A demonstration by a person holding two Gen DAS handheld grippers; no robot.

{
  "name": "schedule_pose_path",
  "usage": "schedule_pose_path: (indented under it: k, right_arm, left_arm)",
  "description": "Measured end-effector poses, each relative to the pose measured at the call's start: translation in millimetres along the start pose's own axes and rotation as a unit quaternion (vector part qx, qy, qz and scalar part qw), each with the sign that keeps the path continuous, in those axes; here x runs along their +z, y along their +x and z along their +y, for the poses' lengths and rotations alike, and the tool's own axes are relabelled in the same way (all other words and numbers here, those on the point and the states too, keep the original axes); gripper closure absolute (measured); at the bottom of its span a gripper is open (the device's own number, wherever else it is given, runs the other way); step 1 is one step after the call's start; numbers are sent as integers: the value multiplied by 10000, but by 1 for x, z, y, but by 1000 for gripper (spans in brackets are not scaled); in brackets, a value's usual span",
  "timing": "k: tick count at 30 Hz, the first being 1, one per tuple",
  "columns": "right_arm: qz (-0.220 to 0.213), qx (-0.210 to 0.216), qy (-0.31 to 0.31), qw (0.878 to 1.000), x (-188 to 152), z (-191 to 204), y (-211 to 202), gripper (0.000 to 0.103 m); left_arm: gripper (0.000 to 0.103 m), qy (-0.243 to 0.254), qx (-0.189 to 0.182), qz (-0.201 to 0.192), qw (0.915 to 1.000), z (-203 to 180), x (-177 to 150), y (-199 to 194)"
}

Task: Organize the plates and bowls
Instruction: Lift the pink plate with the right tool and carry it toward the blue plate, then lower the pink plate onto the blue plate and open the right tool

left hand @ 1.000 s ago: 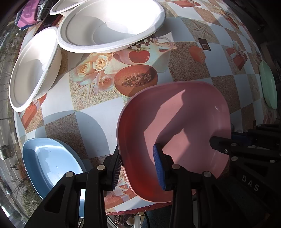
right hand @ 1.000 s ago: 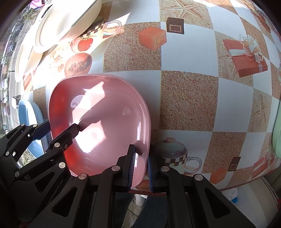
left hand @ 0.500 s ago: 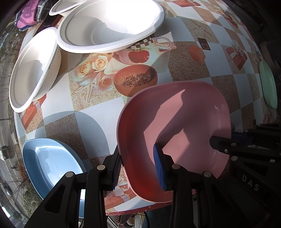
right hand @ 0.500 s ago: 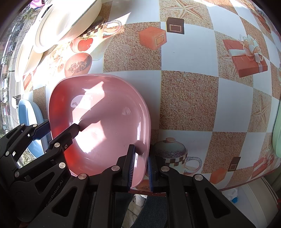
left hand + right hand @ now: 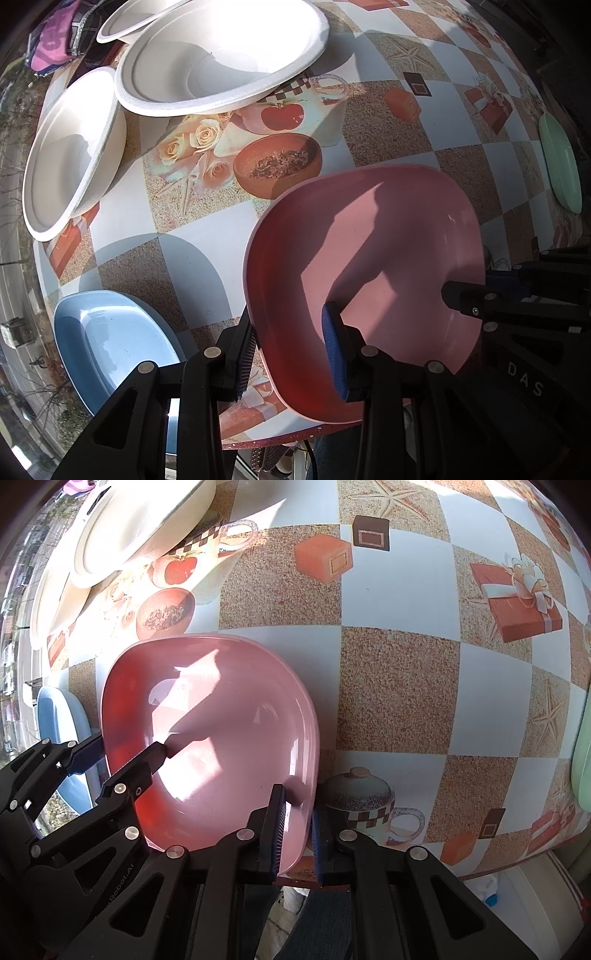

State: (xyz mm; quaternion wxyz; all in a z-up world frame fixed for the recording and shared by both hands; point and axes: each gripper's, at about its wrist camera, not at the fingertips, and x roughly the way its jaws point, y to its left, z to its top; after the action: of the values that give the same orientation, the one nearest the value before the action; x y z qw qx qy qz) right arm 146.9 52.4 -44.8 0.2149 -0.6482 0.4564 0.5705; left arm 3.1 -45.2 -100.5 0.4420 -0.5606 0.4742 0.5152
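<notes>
Nothing has changed over the last second: the pink plate [image 5: 369,266] is still pinched at opposite rims by the left tool [image 5: 291,354] and the right tool [image 5: 297,830], just above the worktop [image 5: 406,686]. The blue plate [image 5: 107,343] beside it is judged the likely stacking target.

I see a glossy pink rounded-square plastic plate [image 5: 369,266] at the near table edge, its rim pinched on two sides, its near side lifted. To its left lies a pale blue rounded plastic plate [image 5: 107,343], flat and overhanging the near-left edge. Far left, a white foam bowl [image 5: 70,151] sits tilted under the rim of a larger white foam bowl [image 5: 221,59]; a third white foam dish [image 5: 125,22] peeks out beyond. A mint green plate [image 5: 561,162] lies far right.
</notes>
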Motion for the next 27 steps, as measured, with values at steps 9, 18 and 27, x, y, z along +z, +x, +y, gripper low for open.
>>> schedule_pose_path:
  k: [9, 18, 27]
  right_arm:
    - [-129, 57, -242, 9996, 2, 29, -31, 89]
    - [-183, 227, -856, 9959, 3, 96, -52, 89]
    - [306, 484, -1548, 9863, -5, 177, -19, 89]
  left_arm:
    - [65, -126, 175, -325, 9992, 17, -5, -38]
    - [65, -874, 197, -451, 9950, 65, -35, -63]
    - [65, -1374, 508, -434, 9883, 112, -72, -64]
